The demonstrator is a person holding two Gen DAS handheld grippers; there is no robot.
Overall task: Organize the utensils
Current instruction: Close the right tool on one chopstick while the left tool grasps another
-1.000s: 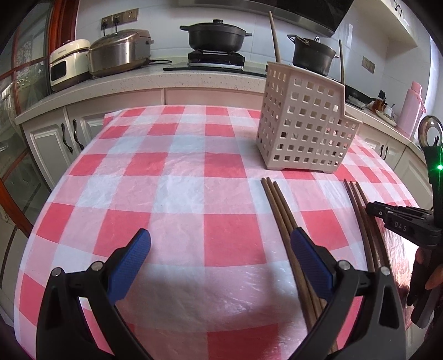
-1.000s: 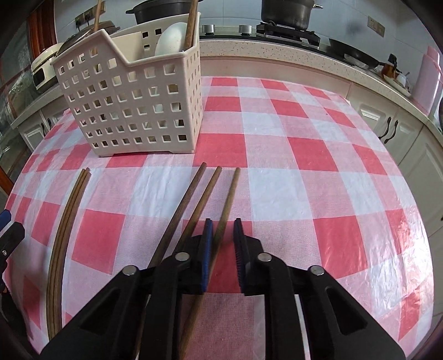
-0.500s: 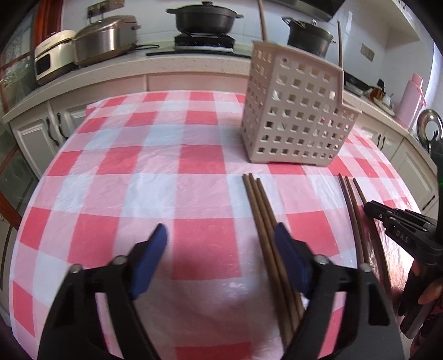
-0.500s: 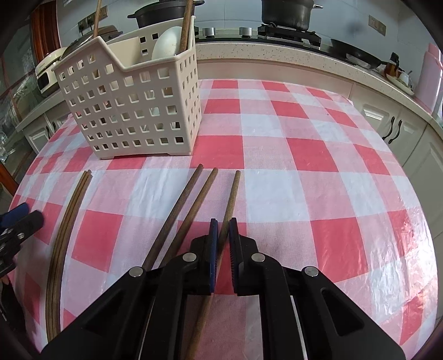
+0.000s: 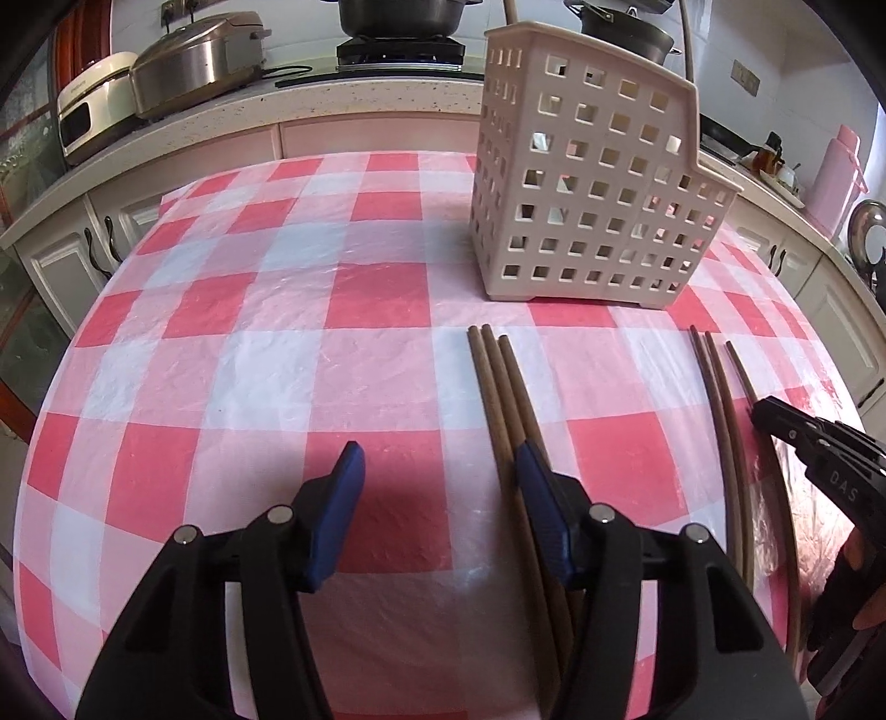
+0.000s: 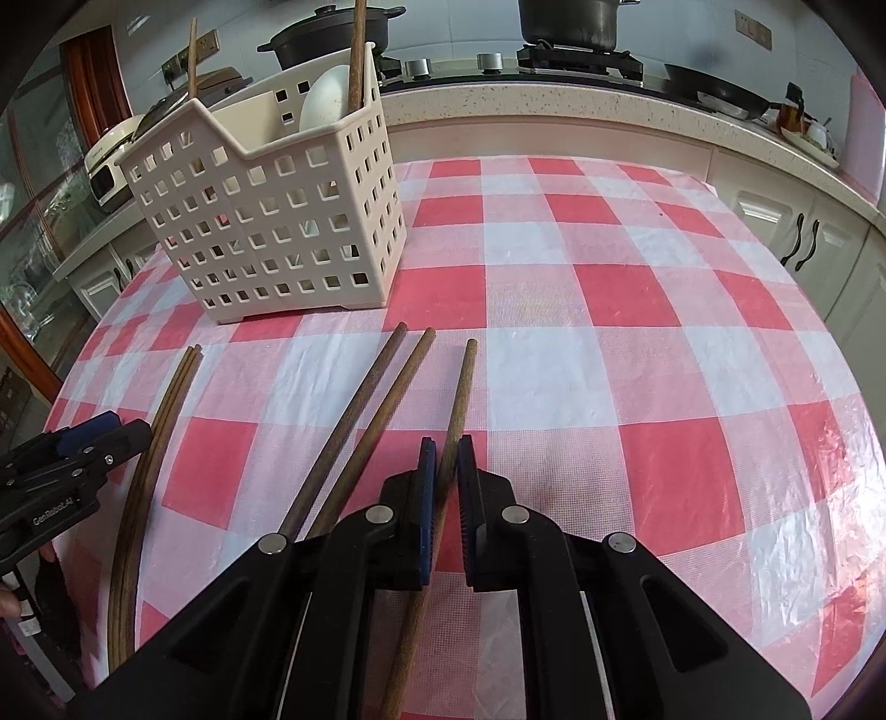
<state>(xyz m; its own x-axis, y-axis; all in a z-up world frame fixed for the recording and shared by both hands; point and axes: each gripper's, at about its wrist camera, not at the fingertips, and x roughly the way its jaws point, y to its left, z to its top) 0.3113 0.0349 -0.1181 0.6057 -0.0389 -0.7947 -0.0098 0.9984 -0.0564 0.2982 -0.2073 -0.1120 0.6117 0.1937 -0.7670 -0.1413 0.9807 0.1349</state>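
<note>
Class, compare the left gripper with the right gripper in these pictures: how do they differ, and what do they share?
The left gripper is open, its jaws just closing over bare cloth; the right gripper is shut on a single chopstick. The left sits beside a tight bundle of three chopsticks; the right's lies apart. Both have blue pads.

Counted on the checked tablecloth: six wooden chopsticks lying flat — three in the left group, three in the right group. One perforated basket is noted, with two upright sticks and one white spoon inside.
</note>
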